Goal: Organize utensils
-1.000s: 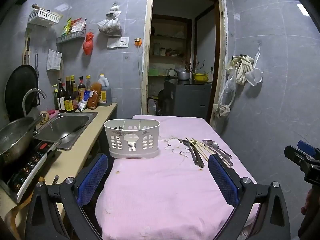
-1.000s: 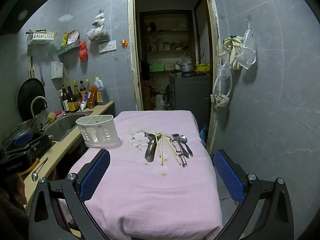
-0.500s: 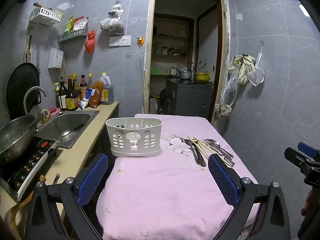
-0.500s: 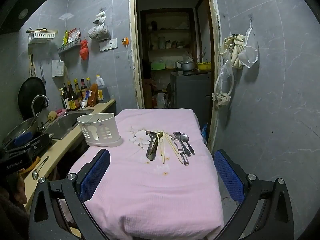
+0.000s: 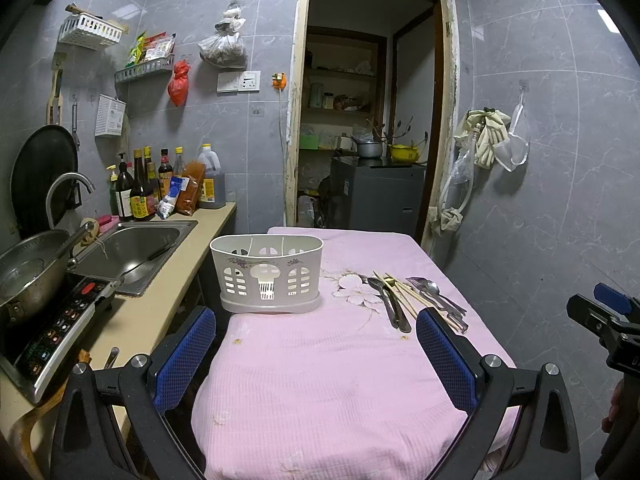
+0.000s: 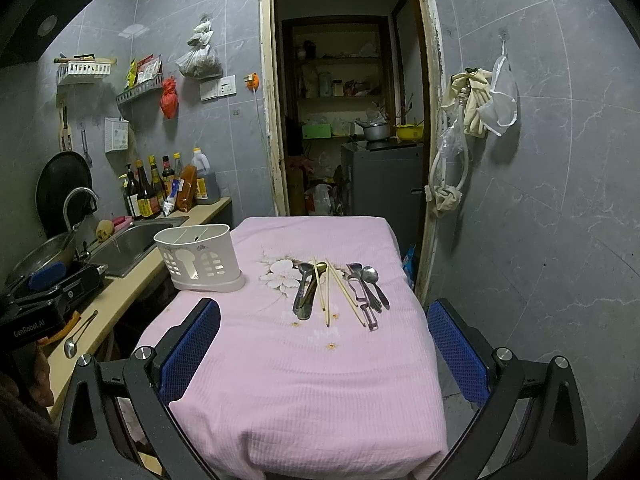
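We hold both grippers level and low at the near end of the surface (image 6: 304,380), which wears a pink cloth, each one looking forward along its fingers toward the doorway at 12 o'clock. The left gripper (image 5: 316,344) has its blue-padded fingers (image 5: 184,354) spread wide with nothing between them, hovering above the cloth and touching none of the items. The right gripper (image 6: 324,344) is posed the same way — fingers (image 6: 456,344) wide apart, empty, raised over the near edge of the cloth. In the left wrist view the right gripper's black body and blue tip show at about 3 o'clock, off the surface's side, with part of a hand below it. The white slotted utensil holder (image 5: 267,274) stands upright on the cloth's left side near the sink, at about 12 o'clock from the left gripper and 10 o'clock from the right one. The utensils (image 6: 340,290) lie flat in a loose row on the cloth — at about 12 o'clock in the right wrist view, 1 o'clock in the left — well apart from the holder: dark spoons on the left, wooden chopsticks (image 6: 328,292) in the middle, a metal spoon (image 6: 372,280) and what looks like a peeler on the right. One more spoon (image 6: 78,336) lies on the counter by the stove at 9 o'clock.
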A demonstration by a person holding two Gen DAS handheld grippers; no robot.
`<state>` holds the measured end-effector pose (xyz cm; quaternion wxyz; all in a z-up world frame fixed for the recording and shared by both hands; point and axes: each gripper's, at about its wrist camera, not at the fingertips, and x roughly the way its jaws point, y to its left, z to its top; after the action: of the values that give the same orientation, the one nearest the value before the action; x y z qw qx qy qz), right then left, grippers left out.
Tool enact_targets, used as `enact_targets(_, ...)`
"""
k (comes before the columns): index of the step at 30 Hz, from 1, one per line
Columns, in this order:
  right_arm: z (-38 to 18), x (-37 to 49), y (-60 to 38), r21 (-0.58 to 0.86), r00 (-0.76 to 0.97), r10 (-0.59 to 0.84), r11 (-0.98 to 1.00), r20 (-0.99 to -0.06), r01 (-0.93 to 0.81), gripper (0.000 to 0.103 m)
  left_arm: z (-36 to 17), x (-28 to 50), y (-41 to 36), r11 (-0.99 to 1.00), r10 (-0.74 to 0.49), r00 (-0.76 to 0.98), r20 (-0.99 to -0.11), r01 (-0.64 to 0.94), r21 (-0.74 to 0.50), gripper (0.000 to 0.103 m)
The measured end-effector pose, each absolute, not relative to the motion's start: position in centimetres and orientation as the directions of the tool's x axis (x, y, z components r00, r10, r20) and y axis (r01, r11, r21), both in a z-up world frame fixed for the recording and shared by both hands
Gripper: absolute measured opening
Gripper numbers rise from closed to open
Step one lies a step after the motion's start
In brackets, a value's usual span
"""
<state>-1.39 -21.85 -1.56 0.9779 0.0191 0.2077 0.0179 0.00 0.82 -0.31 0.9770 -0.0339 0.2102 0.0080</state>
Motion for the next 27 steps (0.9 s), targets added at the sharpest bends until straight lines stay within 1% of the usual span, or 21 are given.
enact_targets(27, -2.01, -1.46, -21.29, 0.042, 0.912, 0.044, 0.999, -0.409, -0.030, 0.102, -0.23, 0.04, 0.82, 0.998, 0.002, 0.910, -0.414, -0.031, -0.063, 0.101)
